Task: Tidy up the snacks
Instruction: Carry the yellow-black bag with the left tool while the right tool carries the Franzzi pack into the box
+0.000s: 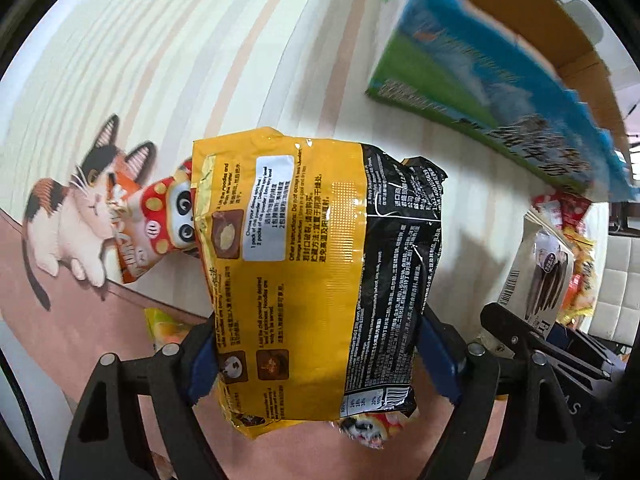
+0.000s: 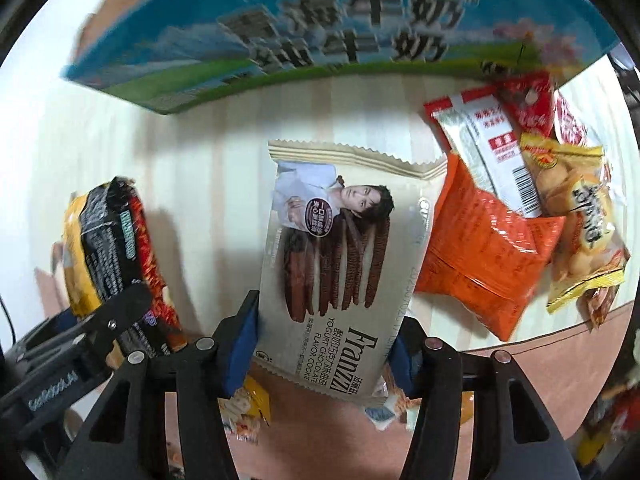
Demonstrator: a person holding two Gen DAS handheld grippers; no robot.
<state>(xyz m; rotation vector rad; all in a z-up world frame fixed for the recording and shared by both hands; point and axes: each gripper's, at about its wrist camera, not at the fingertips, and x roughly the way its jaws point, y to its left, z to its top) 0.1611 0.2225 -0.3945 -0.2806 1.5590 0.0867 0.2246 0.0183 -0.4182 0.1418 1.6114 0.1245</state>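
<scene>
My left gripper point(image 1: 320, 356) is shut on a yellow and black noodle packet point(image 1: 316, 272), its blue pads pressed against both sides, and the packet hangs above the striped tablecloth point(image 1: 240, 40). In the right wrist view that same noodle packet point(image 2: 112, 248) shows at the left. My right gripper point(image 2: 324, 352) is shut on a beige Franzzi cookie packet point(image 2: 340, 256), clamped at its lower end. The cookie packet point(image 1: 540, 272) appears at the right edge of the left wrist view.
A blue and green milk carton box point(image 2: 320, 28) stands at the back, also in the left wrist view as the box point(image 1: 480, 80). Orange, red and yellow snack bags point(image 2: 520, 208) lie in a pile at the right. A small orange packet point(image 1: 156, 220) lies left of the noodles.
</scene>
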